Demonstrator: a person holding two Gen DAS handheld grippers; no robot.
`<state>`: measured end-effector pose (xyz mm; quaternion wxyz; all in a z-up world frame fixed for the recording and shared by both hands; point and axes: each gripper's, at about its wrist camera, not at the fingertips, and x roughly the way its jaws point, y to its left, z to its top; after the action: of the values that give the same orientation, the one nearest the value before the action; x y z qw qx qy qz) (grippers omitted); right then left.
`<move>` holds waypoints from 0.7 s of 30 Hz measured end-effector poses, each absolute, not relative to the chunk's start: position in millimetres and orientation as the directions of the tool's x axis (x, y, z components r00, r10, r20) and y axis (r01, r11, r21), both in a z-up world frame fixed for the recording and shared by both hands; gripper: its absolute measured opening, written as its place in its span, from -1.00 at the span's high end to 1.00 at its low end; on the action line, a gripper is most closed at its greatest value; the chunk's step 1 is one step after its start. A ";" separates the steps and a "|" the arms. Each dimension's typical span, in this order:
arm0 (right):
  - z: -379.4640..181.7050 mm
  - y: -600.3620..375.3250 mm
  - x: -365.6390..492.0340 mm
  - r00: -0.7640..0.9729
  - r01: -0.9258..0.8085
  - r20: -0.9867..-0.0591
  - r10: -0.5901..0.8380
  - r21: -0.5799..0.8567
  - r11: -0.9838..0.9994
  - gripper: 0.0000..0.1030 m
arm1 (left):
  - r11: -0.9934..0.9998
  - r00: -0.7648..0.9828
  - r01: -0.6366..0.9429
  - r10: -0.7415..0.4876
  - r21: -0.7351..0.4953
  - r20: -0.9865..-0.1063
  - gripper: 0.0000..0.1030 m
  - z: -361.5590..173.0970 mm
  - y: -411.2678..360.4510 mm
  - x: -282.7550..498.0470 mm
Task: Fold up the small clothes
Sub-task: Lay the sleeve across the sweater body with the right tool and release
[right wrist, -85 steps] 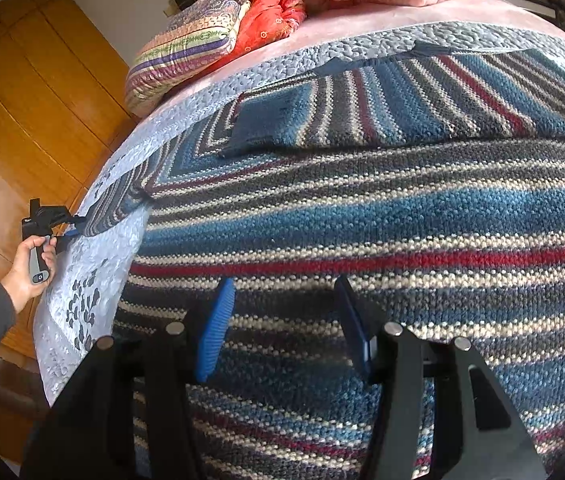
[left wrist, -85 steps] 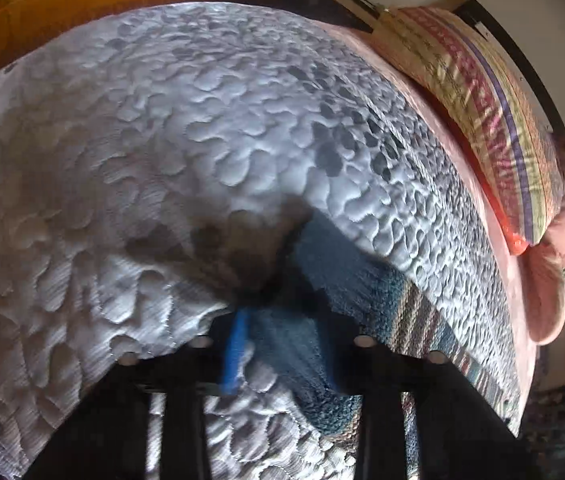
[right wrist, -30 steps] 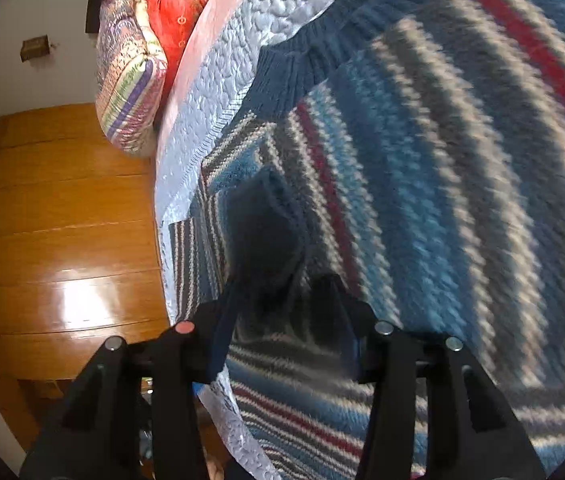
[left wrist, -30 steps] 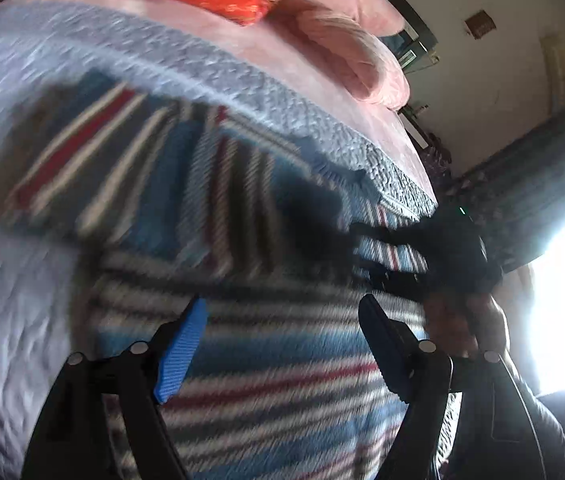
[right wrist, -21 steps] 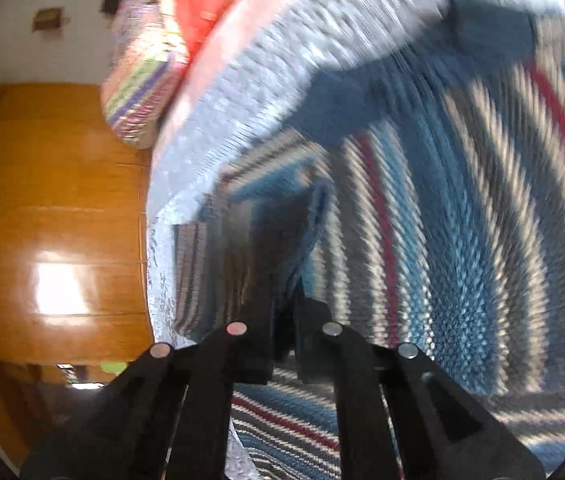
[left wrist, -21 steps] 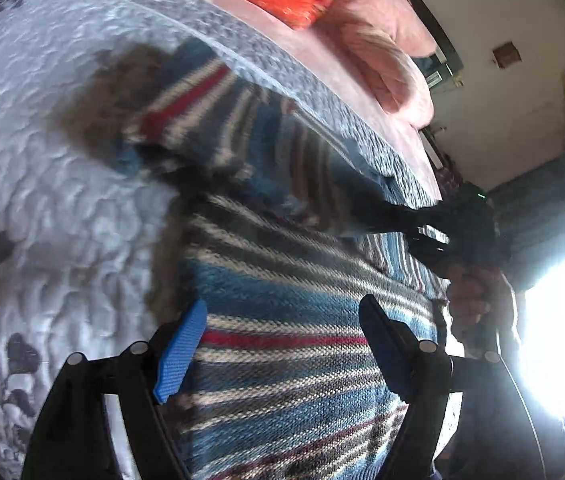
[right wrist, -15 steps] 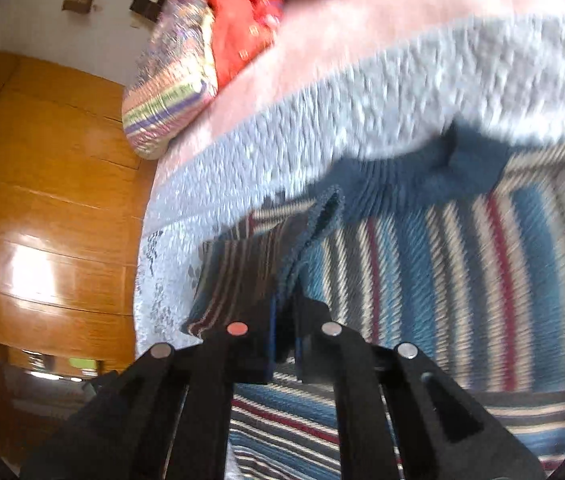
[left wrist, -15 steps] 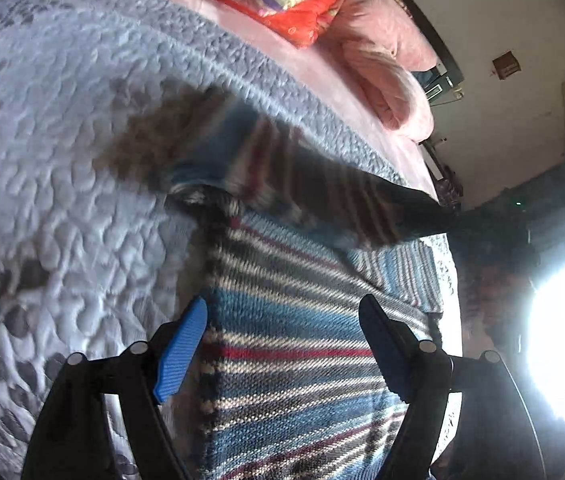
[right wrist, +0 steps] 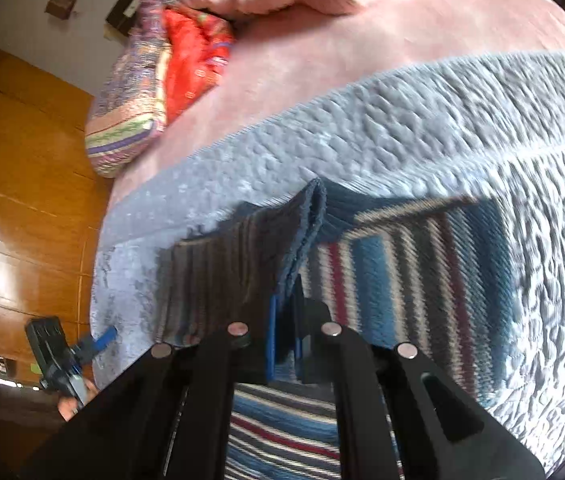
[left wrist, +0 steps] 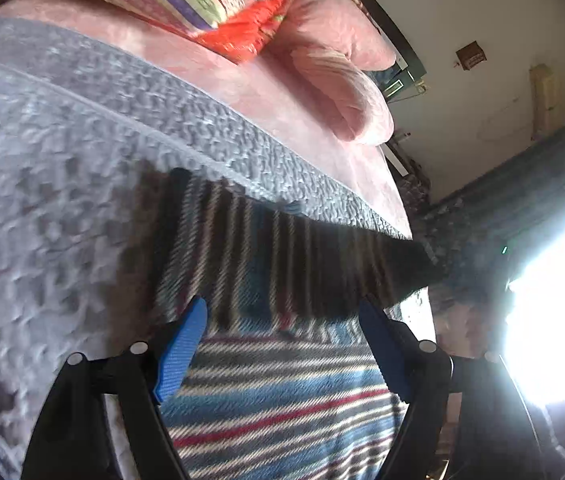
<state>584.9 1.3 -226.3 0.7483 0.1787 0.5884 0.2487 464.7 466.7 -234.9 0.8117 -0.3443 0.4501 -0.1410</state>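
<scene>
**Striped knit sweater lifted by its sleeve over the quilted bed**

The blue, grey, cream and red striped knit sweater (left wrist: 282,392) is spread on the pale grey quilted bedspread (left wrist: 50,208), with one sleeve (right wrist: 242,264) raised and drawn across the body.

Only in the right wrist view is the grip seen: the right gripper (right wrist: 284,340) is closed tight on the sleeve's dark blue ribbed cuff (right wrist: 306,220), its blue pads pressed against the knit. In the same view the left gripper (right wrist: 94,344) is seen small at the far left edge of the bed, beside an orange wooden wardrobe (right wrist: 22,200).

In the left wrist view the left gripper (left wrist: 282,344) is spread wide above the sweater's near part, nothing between its blue pads (left wrist: 180,348). The lifted sleeve is seen there as a dark blurred band; the right gripper is lost in window glare.

A striped multicoloured pillow (right wrist: 130,96) and pink cushions (left wrist: 338,80) lie at the far end.
</scene>
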 end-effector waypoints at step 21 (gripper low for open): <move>-298.4 -58.0 590.6 0.198 -0.053 -0.726 0.658 0.663 0.747 0.71 | 0.752 0.410 -0.078 -0.575 -0.655 -0.709 -0.53 -289.5 437.7 565.0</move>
<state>590.6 -58.0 -298.4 0.7293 0.2591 0.5845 0.2437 565.0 437.7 -289.5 0.7785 -0.3142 0.5194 -0.1594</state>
